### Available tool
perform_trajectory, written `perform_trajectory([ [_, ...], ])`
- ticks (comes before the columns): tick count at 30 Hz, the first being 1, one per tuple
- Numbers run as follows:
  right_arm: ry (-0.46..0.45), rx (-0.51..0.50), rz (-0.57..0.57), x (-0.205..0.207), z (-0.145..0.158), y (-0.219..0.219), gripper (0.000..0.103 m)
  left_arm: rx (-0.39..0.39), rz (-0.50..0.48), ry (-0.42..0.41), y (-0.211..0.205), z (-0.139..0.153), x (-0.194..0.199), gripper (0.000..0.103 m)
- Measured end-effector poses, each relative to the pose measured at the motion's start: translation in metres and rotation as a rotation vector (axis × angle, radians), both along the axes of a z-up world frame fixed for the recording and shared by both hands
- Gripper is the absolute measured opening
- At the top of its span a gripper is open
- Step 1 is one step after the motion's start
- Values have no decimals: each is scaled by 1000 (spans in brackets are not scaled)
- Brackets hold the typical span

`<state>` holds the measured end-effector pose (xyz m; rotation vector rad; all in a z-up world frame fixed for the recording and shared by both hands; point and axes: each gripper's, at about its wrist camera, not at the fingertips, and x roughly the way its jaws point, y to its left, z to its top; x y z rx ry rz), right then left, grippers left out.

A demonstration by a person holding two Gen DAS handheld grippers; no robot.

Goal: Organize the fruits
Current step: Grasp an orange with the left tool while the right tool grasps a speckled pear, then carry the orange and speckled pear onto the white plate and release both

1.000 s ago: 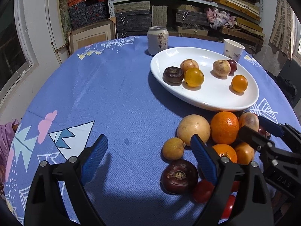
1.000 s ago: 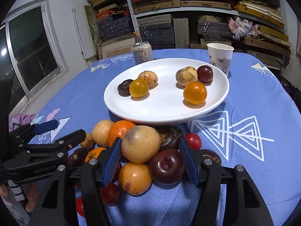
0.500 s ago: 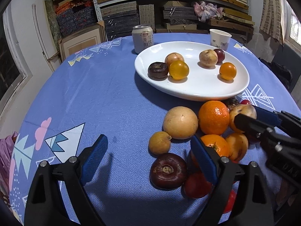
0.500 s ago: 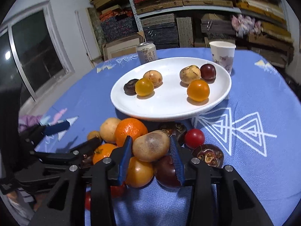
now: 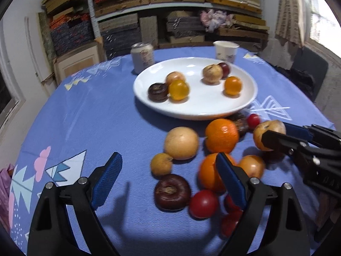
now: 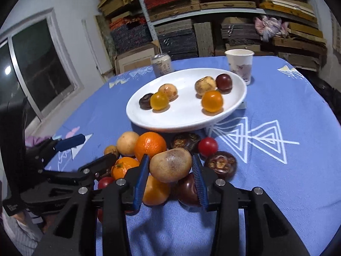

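Observation:
A white plate (image 5: 196, 108) on the blue tablecloth holds several small fruits, orange, tan and dark. In front of it lies a loose pile: an orange (image 5: 221, 135), a pale round fruit (image 5: 181, 143), a dark purple fruit (image 5: 172, 191), red tomatoes (image 5: 203, 203) and more. My right gripper (image 6: 170, 157) has its jaws closing on a tan fruit (image 6: 170, 167), pads pressing both sides, held just above the pile; the same tan fruit (image 5: 266, 128) shows in the left wrist view. My left gripper (image 5: 168, 157) is open over the pile's left edge, holding nothing.
A drink can (image 5: 142, 56) and a paper cup (image 5: 226, 50) stand behind the plate. Shelves packed with boxes fill the back wall, with a window (image 6: 38, 68) at the left. Bare cloth (image 5: 89, 111) spreads left of the plate and the pile.
My right gripper's jaws narrowed onto the tan fruit and raised it a little off the pile. My left gripper stayed open and shifted slightly relative to the pile.

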<state>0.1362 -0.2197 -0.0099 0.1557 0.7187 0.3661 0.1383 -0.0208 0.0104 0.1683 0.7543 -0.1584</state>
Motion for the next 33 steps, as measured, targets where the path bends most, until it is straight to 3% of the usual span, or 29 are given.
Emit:
perform_trajectory([
  [5, -11, 37, -36, -15, 2, -18, 41, 8, -117, 8, -21, -5, -9, 87],
  [8, -6, 44, -45, -21, 0, -23, 41, -11, -146, 60, -27, -15, -4, 70],
  [9, -12, 43, -43, -23, 1, -24, 41, -32, -157, 80, -27, -18, 0, 53],
  [10, -17, 42, -43, -25, 2, -24, 41, -49, -174, 109, -29, -23, 3, 46],
  [14, -24, 51, -49, -27, 4, -27, 41, -26, -178, 97, -35, -26, 6, 46],
  [24, -15, 49, -56, -25, 2, -29, 41, -63, -171, 149, -30, -28, 10, 45],
  [29, -28, 53, -56, -24, 6, -30, 41, -131, -114, 56, -14, 4, 5, 45],
  [33, -57, 61, -57, -6, 31, -32, 41, -124, -53, -24, -7, 43, 22, 45],
])
